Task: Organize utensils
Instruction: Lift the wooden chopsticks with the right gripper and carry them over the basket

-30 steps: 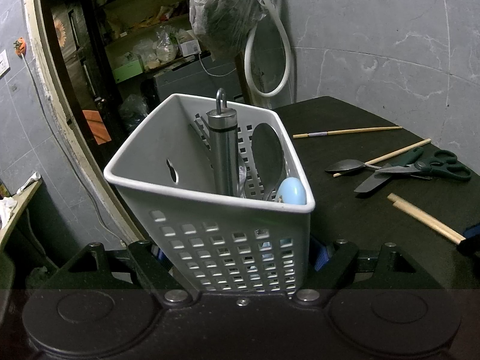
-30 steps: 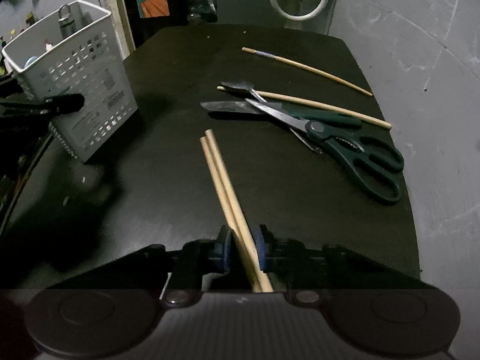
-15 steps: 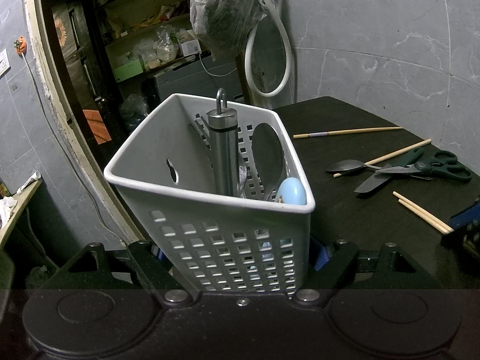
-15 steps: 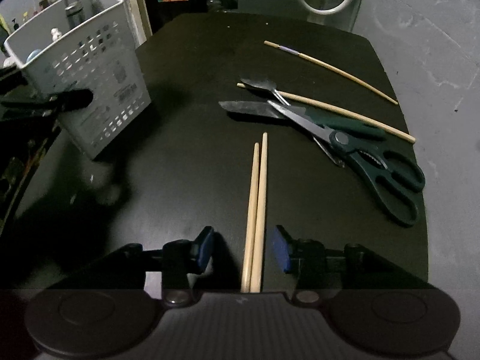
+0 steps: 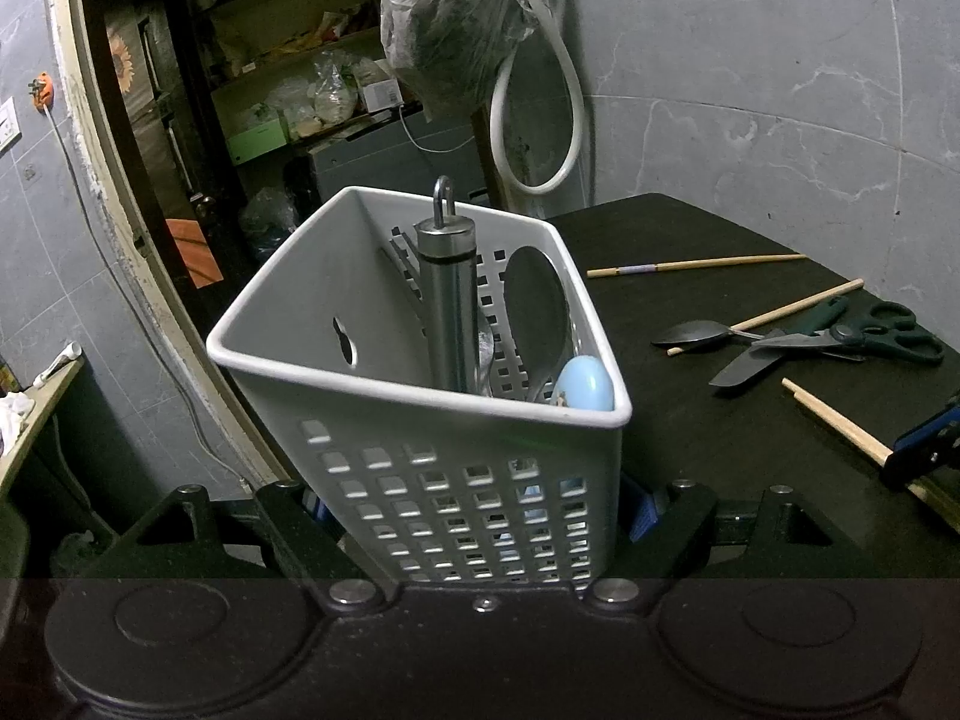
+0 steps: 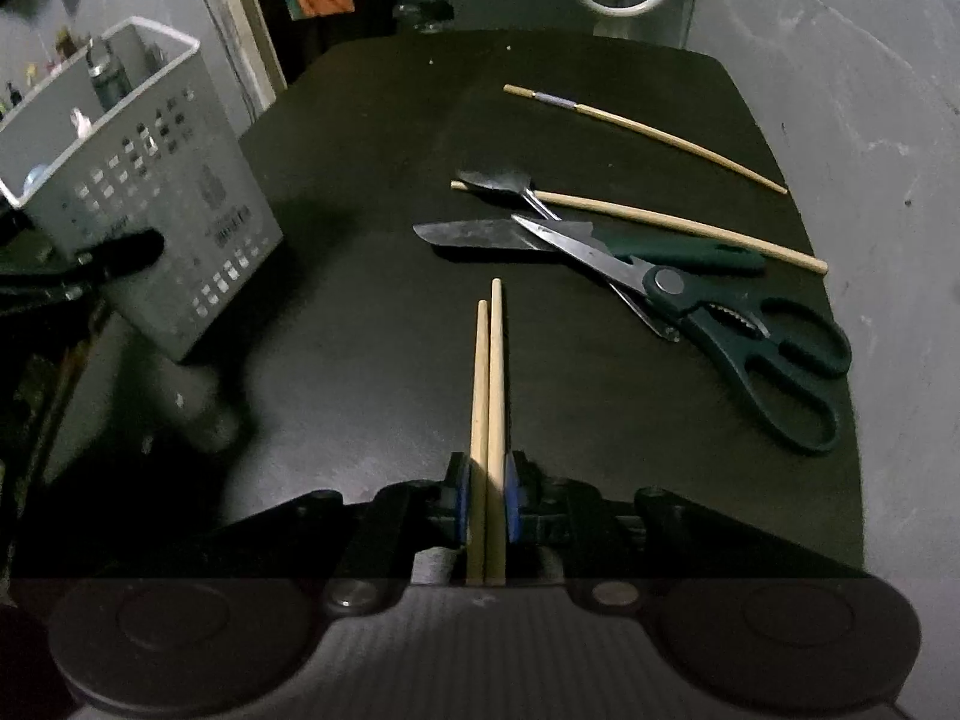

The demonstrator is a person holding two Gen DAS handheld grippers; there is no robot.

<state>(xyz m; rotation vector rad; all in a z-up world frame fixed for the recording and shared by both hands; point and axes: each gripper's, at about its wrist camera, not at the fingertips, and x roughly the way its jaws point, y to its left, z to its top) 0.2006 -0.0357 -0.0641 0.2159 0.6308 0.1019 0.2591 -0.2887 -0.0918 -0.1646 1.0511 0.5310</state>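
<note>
Left hand-held gripper: low centre of its own view, jaws set wide, pads pressed on both sides of a wide load. Also visible at the left edge of the right wrist view.

Right hand-held gripper: bottom centre of its own view, angled steeply down, jaws just closed, blue pads clamping a thin load.
</note>
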